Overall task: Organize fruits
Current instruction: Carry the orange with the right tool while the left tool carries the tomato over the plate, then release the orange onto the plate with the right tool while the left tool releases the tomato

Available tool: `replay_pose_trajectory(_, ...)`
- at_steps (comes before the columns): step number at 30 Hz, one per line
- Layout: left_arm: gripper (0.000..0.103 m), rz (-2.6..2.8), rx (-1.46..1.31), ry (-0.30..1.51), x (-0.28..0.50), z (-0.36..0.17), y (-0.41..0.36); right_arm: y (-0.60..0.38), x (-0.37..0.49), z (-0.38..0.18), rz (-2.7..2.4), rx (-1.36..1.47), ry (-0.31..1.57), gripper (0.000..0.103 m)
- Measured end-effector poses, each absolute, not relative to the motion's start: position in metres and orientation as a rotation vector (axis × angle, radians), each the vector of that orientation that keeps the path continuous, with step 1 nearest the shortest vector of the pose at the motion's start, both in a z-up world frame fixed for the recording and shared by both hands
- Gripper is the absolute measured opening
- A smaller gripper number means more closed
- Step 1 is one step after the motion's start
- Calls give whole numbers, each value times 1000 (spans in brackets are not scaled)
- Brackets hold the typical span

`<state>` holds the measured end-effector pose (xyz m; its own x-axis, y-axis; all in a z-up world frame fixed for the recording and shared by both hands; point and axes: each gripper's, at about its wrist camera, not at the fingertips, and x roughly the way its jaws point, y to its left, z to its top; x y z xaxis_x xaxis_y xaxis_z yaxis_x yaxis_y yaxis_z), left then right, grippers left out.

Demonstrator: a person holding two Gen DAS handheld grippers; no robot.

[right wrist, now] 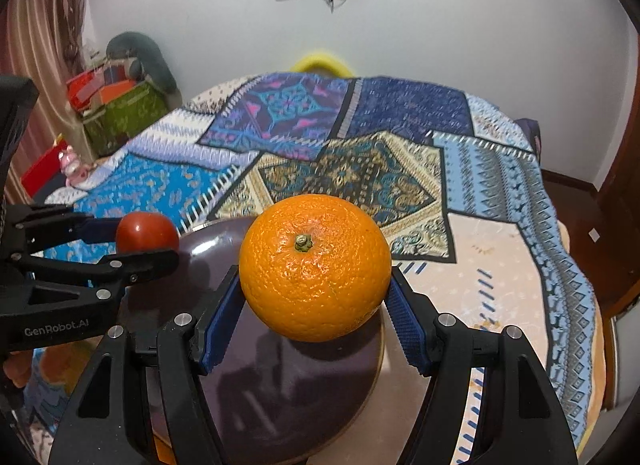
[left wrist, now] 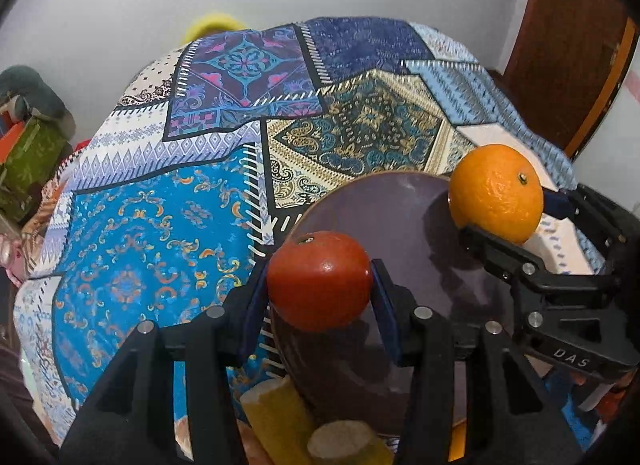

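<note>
Orange (right wrist: 315, 267) pinched in right hand-held gripper (right wrist: 316, 297), tomato (left wrist: 319, 280) pinched in left hand-held gripper (left wrist: 318, 289); both held just above dark plate (left wrist: 400, 217), directly below, on bed

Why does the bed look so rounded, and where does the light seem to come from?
Both views: fisheye lens bulges the patchwork bedspread and blackens the corners. Right wrist view: the orange in the right tongs shadows the purple plate, so light comes from above; a glint marks the tomato. Left wrist view: far bedspread slightly blurred.
</note>
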<state>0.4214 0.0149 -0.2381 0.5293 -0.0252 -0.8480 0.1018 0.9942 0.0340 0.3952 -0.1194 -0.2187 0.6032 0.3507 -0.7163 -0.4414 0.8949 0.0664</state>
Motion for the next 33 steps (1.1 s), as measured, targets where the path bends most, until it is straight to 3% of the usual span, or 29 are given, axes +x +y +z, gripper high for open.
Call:
replay_pose_trajectory(15,49,-90,59,1065,433,-255,22,-118,408,-242,442,-140,867,67)
replay_pose_trajectory(18,51,-79,46,1066,433,-255,24,-118,408,-242,441,-146,869,68)
replay_pose_trajectory(20,63,-72,31,1060,432,-254,25,-116,408,-243,440,-166,874,68)
replay_pose_trajectory(22,67,-76,14,1044,428,-250,27,-114,407,-244,433,-187,876,68)
replay_pose_trajectory(28,68,-64,12,1003,414,-230,29,-113,397,-229,454,-172,844,76)
replay_pose_trajectory(33,68,-54,-12,933,388,-198,36,-114,383,-206,426,-188,796,77)
